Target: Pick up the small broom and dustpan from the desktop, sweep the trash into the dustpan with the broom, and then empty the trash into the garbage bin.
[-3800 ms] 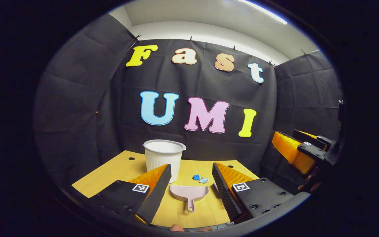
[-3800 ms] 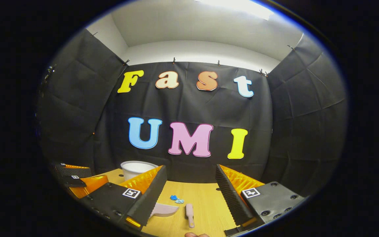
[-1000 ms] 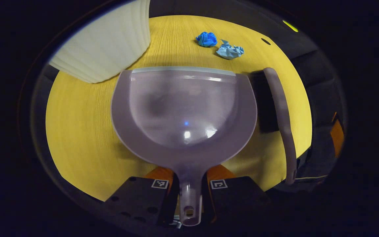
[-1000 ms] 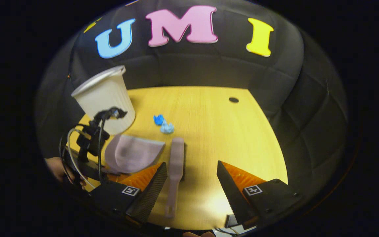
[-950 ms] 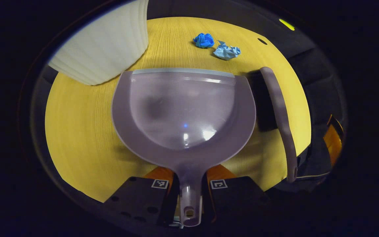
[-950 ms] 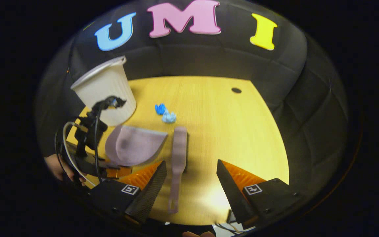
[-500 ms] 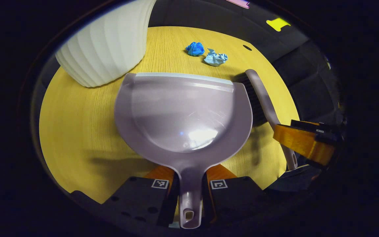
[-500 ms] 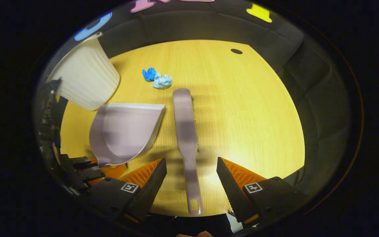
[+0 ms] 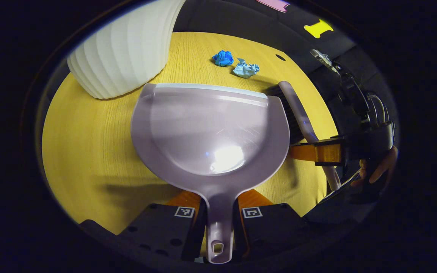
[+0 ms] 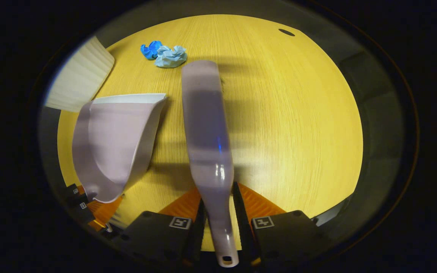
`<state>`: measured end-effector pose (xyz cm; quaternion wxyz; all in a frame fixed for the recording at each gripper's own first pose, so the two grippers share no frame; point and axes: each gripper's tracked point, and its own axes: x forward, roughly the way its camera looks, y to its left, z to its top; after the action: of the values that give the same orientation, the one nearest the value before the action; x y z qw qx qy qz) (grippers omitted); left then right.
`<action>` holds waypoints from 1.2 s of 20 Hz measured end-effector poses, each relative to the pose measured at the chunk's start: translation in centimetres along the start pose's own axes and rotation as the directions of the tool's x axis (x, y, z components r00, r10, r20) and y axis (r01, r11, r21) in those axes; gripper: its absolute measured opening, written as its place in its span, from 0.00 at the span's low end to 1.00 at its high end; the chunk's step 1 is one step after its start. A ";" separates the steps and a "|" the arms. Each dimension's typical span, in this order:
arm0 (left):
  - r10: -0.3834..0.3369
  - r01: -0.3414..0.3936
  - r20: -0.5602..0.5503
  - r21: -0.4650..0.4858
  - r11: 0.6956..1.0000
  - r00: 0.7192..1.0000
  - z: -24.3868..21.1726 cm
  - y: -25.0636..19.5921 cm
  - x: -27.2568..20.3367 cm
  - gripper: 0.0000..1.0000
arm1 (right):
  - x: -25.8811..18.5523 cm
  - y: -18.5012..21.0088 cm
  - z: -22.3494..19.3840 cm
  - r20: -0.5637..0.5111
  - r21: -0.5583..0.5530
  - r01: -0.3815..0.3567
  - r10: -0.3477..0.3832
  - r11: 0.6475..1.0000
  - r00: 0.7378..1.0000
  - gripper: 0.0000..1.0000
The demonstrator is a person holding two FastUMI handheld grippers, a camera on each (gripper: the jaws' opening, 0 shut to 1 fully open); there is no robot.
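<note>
The mauve dustpan [image 9: 207,129] lies flat on the yellow desktop [image 9: 89,144], its handle clamped between the fingers of my left gripper [image 9: 218,212], which is shut on it. Two crumpled blue paper scraps [image 9: 237,64] lie just beyond its front lip. The mauve broom [image 10: 205,129] points toward the scraps [image 10: 164,53], bristles hidden beneath it; my right gripper [image 10: 218,212] is shut on its handle. In the left gripper view the broom [image 9: 298,113] lies right of the pan with the right gripper [image 9: 317,151] on it. The dustpan [image 10: 116,140] sits left of the broom.
The white ribbed garbage bin [image 9: 123,53] stands at the far left of the desk, close to the dustpan's left corner; its side shows again [image 10: 78,81] left of the broom. A hand [image 9: 378,170] holds the right gripper. A cable hole [image 10: 286,32] sits far right.
My right gripper dropped to the desk and shut on the broom handle, having been open around it. My left gripper stays shut on the dustpan, which barely moved.
</note>
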<state>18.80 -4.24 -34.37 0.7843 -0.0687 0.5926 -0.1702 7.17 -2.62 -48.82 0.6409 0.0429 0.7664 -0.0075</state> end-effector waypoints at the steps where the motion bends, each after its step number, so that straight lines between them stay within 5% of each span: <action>1: -0.005 0.005 -0.002 -0.005 1.000 1.000 0.1 0.0 0.0 0.29 | -0.3 0.4 0.1 -0.013 0.004 -0.018 0.018 1.000 1.000 0.27; 8: -0.009 0.010 -0.032 0.028 1.000 0.999 -0.4 0.3 -0.3 0.29 | -2.1 1.6 1.2 -0.027 -0.047 -0.117 0.116 0.992 0.993 0.21; 9: -0.003 0.005 -0.045 0.045 0.999 0.999 -0.6 0.6 -0.5 0.30 | -2.5 1.2 1.8 -0.020 -0.061 -0.111 0.110 0.992 0.994 0.28; 18: 0.048 -0.017 -0.162 0.187 0.982 0.986 -0.6 3.7 -1.9 0.30 | -5.5 -2.2 13.6 0.098 -0.209 0.000 0.021 0.978 0.995 0.27; 22: 0.040 0.012 -0.212 0.238 0.971 0.976 0.8 3.7 -2.5 0.30 | -4.8 -3.3 20.2 0.162 -0.402 0.139 -0.079 0.905 0.984 0.27; 24: 0.046 0.018 -0.232 0.267 0.963 0.972 1.8 3.5 -2.4 0.29 | -4.4 -2.4 22.9 0.180 -0.460 0.146 -0.069 0.876 0.981 0.27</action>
<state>20.59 -0.35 -32.78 0.7114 0.0629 0.6538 -0.2498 30.25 -6.81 -48.67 0.6894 -0.1575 0.6931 0.1395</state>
